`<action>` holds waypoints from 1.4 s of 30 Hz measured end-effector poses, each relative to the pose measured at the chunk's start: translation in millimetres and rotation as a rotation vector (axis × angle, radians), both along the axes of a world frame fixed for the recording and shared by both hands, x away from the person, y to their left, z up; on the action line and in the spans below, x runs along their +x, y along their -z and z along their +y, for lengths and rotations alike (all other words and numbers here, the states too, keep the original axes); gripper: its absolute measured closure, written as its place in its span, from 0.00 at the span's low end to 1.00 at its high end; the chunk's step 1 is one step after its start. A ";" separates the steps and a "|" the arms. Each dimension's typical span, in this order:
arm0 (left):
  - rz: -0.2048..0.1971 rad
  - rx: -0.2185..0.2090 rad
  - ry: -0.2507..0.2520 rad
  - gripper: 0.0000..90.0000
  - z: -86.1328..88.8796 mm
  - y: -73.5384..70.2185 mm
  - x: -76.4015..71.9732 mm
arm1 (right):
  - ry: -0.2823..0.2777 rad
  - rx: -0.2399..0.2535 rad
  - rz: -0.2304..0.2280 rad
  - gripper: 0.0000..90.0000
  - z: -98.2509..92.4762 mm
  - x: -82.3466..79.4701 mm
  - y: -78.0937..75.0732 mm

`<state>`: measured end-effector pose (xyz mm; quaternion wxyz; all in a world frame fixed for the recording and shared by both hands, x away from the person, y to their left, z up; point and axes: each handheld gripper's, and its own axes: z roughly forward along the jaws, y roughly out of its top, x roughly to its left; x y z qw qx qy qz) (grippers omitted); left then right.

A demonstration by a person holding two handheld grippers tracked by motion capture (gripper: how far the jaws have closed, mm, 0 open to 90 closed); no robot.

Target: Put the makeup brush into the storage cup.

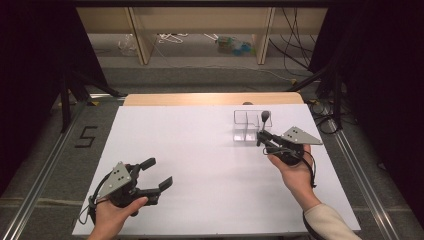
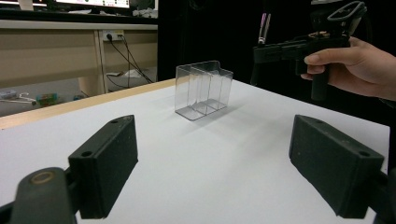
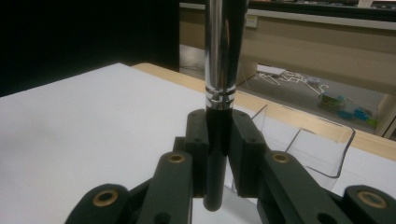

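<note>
At 2 o'clock on table (image 1: 200,165): makeup brush (image 1: 263,125) upright, clamped in right gripper (image 1: 261,137) by black handle | likely light, rigid; chrome ferrule slippery, grip handle | clear divided organizer (image 1: 245,125) just beside, 10 o'clock | left gripper (image 1: 159,174) at 7 o'clock, jaws released, empty.

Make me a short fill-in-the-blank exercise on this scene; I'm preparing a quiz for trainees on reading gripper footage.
1. The right gripper is shut on the handle of a ____, held upright.
2. The left gripper rests over the white table with its jaws ____.
3. The clear organiser stands on the table with its compartments ____.
4. In the high view, the organiser stands nearer the ____ gripper.

Missing words: makeup brush; open; empty; right
</note>
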<state>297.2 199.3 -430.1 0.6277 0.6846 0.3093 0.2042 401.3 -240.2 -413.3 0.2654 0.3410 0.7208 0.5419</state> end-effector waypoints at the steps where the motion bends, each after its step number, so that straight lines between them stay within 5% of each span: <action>1: 0.000 0.000 0.000 0.17 0.0 0.0 0.0 | 0.000 -0.001 0.000 0.88 0.0 0.2 -0.1; 42: 0.002 0.000 -0.001 0.17 0.4 0.3 0.6 | 0.007 0.009 -0.014 0.88 1.7 10.9 -0.9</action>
